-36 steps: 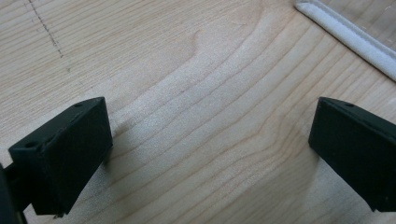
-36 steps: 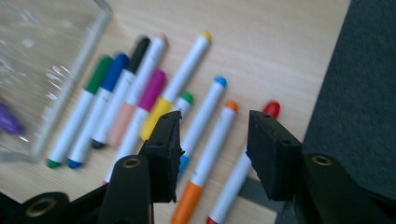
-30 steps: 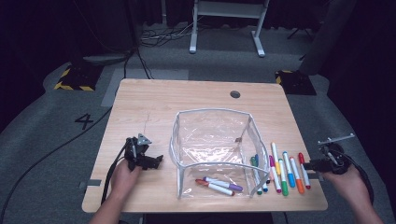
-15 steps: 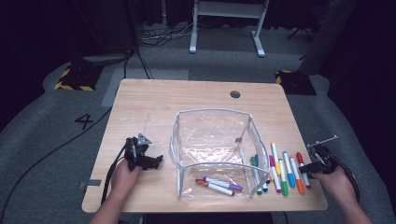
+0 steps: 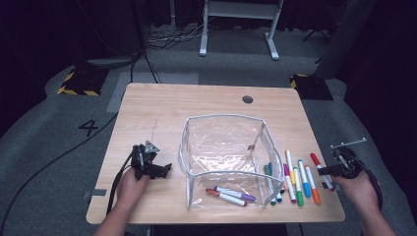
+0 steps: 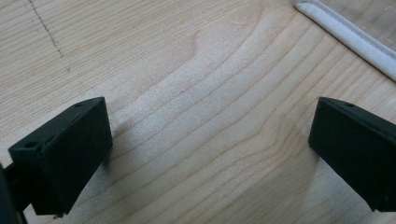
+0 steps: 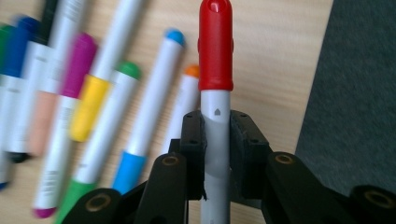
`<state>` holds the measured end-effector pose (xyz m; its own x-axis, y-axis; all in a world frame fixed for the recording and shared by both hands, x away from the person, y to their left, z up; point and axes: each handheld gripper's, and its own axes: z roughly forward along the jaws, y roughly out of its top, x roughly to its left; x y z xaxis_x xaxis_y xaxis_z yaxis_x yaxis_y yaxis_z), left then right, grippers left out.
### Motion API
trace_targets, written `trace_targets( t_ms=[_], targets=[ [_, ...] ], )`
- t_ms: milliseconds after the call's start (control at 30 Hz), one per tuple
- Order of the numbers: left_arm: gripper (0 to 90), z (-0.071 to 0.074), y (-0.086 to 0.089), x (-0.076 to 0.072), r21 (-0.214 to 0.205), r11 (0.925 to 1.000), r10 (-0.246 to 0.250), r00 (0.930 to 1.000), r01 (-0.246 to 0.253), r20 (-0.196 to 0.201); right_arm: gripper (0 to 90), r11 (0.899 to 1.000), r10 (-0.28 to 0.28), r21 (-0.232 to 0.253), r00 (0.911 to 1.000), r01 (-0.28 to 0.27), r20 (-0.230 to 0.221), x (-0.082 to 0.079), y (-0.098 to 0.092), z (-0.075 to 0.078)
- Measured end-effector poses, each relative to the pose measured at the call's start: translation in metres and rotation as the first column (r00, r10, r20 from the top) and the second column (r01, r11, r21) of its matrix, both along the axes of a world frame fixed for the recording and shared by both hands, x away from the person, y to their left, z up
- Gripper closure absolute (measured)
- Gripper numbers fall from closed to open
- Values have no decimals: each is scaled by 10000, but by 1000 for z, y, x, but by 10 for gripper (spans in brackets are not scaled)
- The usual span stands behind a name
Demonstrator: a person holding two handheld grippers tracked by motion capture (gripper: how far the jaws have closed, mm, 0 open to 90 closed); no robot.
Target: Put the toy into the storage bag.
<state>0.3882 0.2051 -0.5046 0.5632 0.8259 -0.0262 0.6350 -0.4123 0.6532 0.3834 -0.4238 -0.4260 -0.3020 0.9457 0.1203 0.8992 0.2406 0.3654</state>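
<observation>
right gripper view shows your right gripper [image 7: 216, 154] clamped on the red marker [image 7: 215, 93] at its white barrel; it's light, stiff and slippery, so grip mid-barrel.

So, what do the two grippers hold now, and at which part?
The right gripper holds the red marker by its white barrel, just below the cap. The left gripper is open, holding nothing.

We see grey carpet floor [image 5: 59, 162] marked "4" [image 5: 89, 128], a white frame stand [image 5: 239, 19], yellow-black striped blocks [image 5: 77, 81], and darkness beyond.
</observation>
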Motion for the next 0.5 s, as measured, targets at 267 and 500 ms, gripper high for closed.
trace_targets(
  t_ms=[267, 500],
  targets=[
    [0, 0, 0, 0, 0, 10000, -5, 10000, 5, 4, 764, 9889, 1131, 809, 9840, -1249, 1377, -10, 20, 60],
    [0, 0, 0, 0, -30, 10000, 9, 10000, -9, -4, 764, 9649, 2087, 1148, 9548, -2364, 2116, -18, 45, 99]
  ],
)
